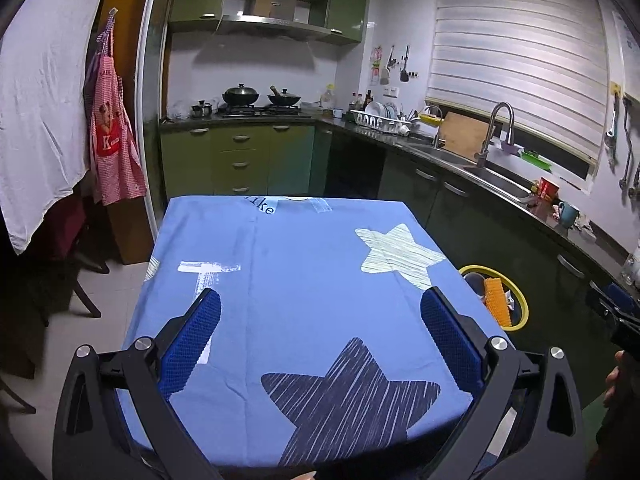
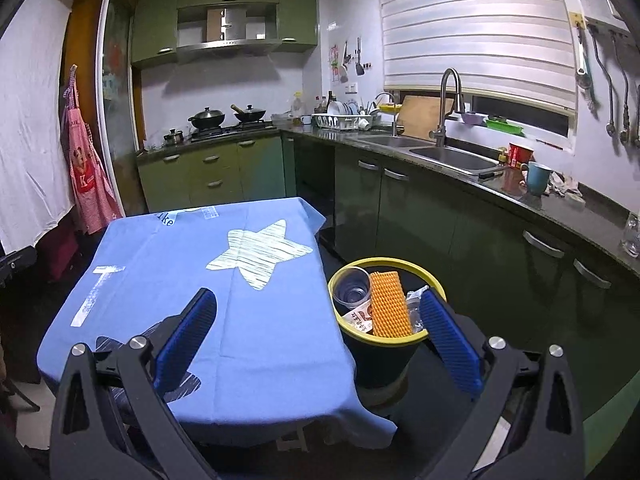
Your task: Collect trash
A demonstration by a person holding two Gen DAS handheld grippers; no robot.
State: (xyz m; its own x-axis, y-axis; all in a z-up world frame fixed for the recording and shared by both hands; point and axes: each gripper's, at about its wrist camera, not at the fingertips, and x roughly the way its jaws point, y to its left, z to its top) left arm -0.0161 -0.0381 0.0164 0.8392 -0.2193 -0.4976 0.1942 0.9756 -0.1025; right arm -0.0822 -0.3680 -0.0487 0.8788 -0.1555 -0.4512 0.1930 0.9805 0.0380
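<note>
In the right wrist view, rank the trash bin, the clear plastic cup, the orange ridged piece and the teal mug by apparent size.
1. trash bin
2. orange ridged piece
3. clear plastic cup
4. teal mug, though it stands farther away on the counter, so its true size is unsure.

Dim indoor light with a cool violet cast, wall (image 1: 256, 60) and blind (image 1: 516, 52) brightest, lower cabinets (image 2: 420, 216) sunk in shadow, strong fisheye bending and dark vignette at corners, focus fairly sharp, slight noise.
</note>
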